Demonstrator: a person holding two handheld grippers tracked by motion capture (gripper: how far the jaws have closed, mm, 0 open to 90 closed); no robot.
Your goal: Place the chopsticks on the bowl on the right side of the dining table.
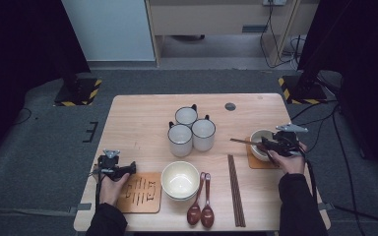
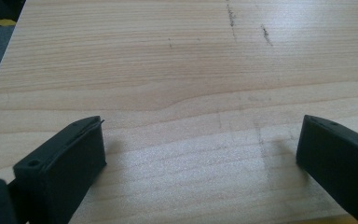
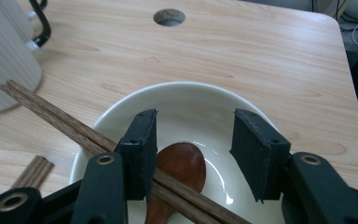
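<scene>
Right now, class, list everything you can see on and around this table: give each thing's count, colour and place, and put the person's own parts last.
table: one, light wood, centre, with a round hole near its far edge.
mugs: three, white with dark handles, clustered mid-table.
near bowl: one, cream, near edge, centre.
right bowl: one, cream, on a brown mat; holds a brown spoon, with chopsticks laid across its rim.
spoons: two, reddish brown, beside the near bowl.
lying chopsticks: dark brown, right of those spoons.
left mat: one, brown, patterned, near left.
left tool: black, open over bare table.
right tool: black, jaws apart over the right bowl.
hands: two, dark sleeves, near edge.
</scene>
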